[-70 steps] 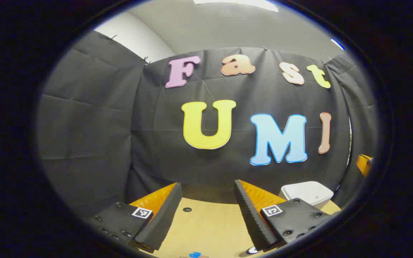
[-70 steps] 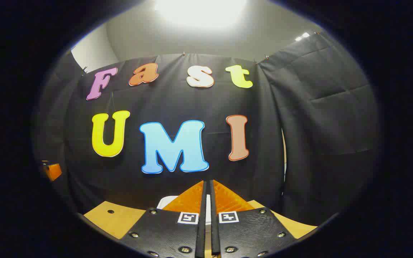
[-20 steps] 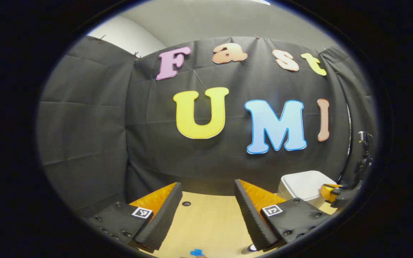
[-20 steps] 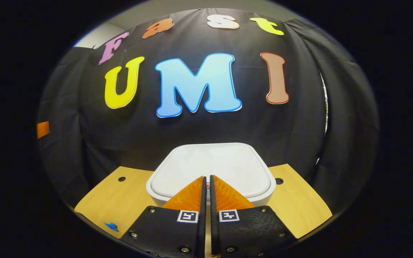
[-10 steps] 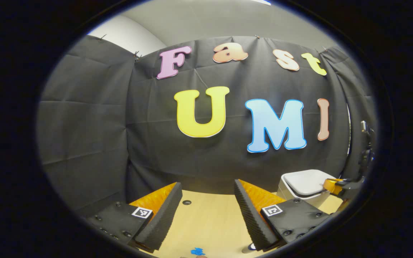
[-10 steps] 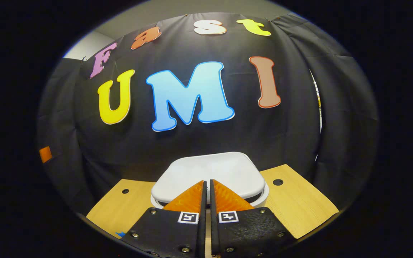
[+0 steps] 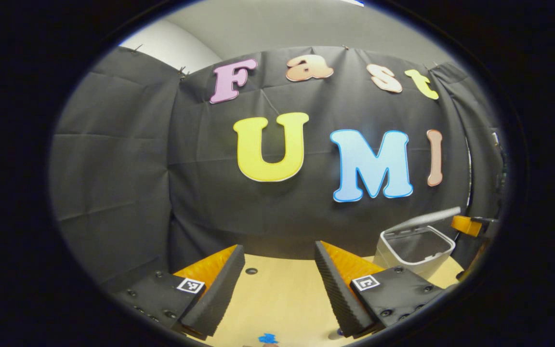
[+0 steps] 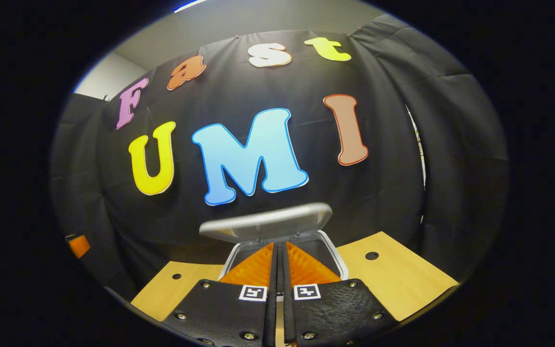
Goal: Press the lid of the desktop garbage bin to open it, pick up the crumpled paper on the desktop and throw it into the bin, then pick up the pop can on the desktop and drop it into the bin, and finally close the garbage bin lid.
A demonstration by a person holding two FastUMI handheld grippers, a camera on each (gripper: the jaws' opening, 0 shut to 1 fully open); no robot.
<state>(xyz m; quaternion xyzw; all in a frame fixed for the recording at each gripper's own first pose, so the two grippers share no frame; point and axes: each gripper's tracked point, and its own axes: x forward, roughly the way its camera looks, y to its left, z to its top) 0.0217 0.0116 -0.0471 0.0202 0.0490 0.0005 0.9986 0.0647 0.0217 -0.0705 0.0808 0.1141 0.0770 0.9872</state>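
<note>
The garbage bin [image 8: 284,250] stands open, its lid [image 8: 266,222] raised at the back, so only the press is done: the right gripper [image 8: 279,251], fingers together, hovers just before the bin, the left gripper [image 7: 277,260] waits spread apart well to its side, and paper and can remain to be binned.

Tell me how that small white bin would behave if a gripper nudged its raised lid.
The bin looks like thin, light plastic with nothing seen inside, so it may slide on the smooth wooden table. Its lid stands raised at the back, so a nudge would probably swing it rather than flex it.
</note>
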